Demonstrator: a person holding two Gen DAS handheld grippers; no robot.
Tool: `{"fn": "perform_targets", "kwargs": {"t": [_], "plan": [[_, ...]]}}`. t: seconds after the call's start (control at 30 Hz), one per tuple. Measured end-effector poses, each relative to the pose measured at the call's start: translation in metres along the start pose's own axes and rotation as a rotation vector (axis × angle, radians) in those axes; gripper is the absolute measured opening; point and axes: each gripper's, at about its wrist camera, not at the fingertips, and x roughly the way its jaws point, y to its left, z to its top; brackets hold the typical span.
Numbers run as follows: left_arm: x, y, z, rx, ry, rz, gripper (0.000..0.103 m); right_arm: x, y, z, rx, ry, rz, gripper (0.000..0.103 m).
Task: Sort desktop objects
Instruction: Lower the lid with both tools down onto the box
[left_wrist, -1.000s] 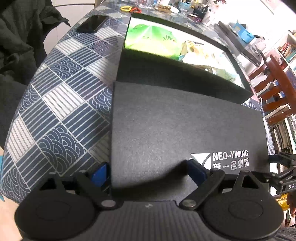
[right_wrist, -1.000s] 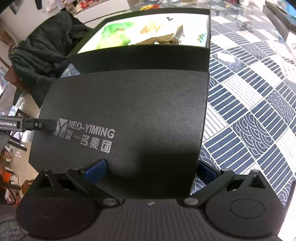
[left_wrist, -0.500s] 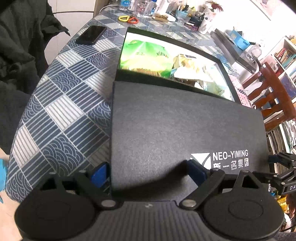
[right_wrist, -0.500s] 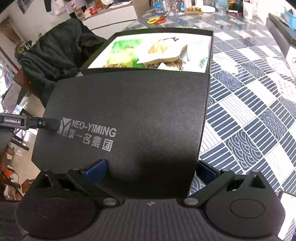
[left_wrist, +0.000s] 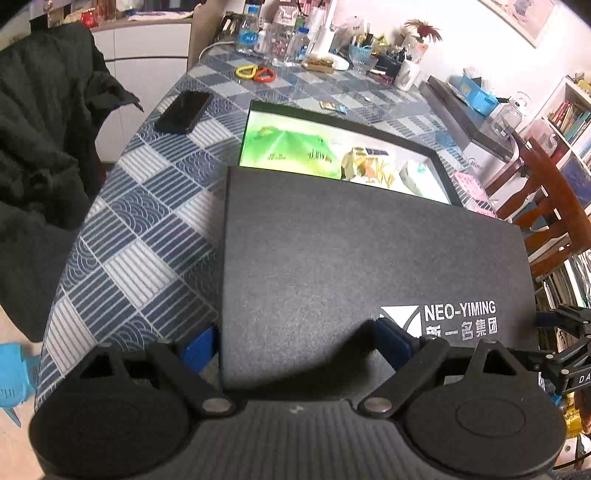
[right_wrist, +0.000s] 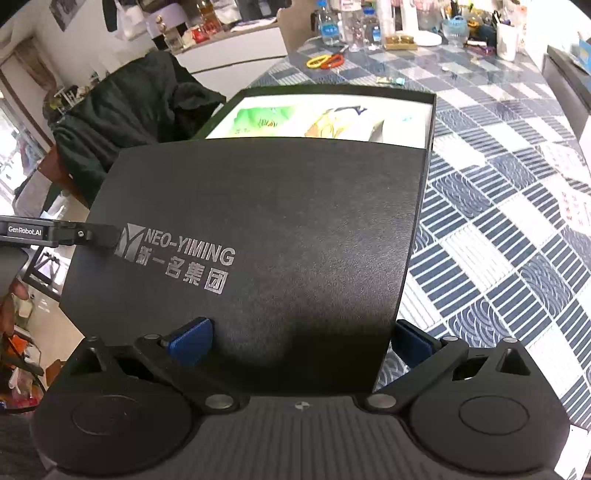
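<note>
Currently a black lid printed NEO-YIMING is held over the near part of an open black box, one gripper at each near corner. The left gripper is clamped on the lid's near left corner: one blue pad is seen beside the lid's left edge, the other pressed on its top. The right gripper is clamped on the near right corner in the same way, one pad on top and one at the right edge. The box's far part is left uncovered, and green and yellow packets are seen inside it. The box is set on a blue patterned tablecloth. A dark phone lies left of the box's far corner; yellow and red scissors lie beyond it, with bottles behind those.
</note>
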Motion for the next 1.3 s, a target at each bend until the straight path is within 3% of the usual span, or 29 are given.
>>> {"fn": "perform_targets", "kwargs": {"t": [0.53,1.3], "plan": [[0.001,-0.007,0.017,-0.007,-0.040,0.008,0.103,-0.004,-0.011,0.019,-0.020,-0.013,0.015,0.103],[0.021,0.029,0.076,0.024,-0.047,-0.043,0.103,0.015,0.008,0.069,0.053,-0.071,-0.044,0.103]]}}
